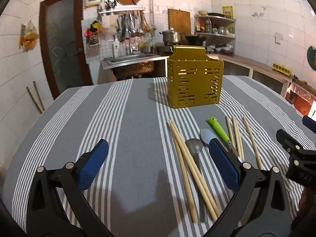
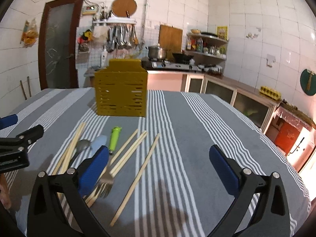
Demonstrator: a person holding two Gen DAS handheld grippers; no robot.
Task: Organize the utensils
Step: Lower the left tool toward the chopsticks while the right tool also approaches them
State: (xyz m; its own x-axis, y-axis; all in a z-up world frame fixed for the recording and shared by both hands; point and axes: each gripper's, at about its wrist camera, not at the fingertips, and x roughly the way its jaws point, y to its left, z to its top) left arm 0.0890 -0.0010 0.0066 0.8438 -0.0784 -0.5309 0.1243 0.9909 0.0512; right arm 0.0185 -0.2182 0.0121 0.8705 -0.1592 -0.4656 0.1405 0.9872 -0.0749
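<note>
**A:** What is filling the scene?

**B:** A table draped in a grey cloth with white stripes (image 1: pixel 128 118) is taking up most of both views. Toward its far side a yellow perforated metal utensil holder (image 1: pixel 194 85) is standing upright, with a tiled kitchen lying behind it.

**A:** And the two grippers?

**B:** The left gripper (image 1: pixel 158 162), black with blue finger pads, is hovering above the cloth with its jaws spread wide and holding nothing. The right gripper (image 2: pixel 159 167) is hovering likewise, jaws wide apart and empty.

**A:** Where are the utensils sitting?

**B:** They are lying loose on the cloth in front of the holder, between the two grippers. A bundle of long wooden chopsticks (image 1: pixel 187 162) is lying on the left, crossing over a grey metal spoon (image 1: pixel 194 148). Just beside it, a pale blue spoon (image 1: pixel 205 136) is lying. Next, a green-handled knife (image 1: pixel 218 129) is lying, then more thin chopsticks (image 1: pixel 237 136). A metal fork (image 2: pixel 105 184) is resting nearest the right gripper's left finger.
</note>
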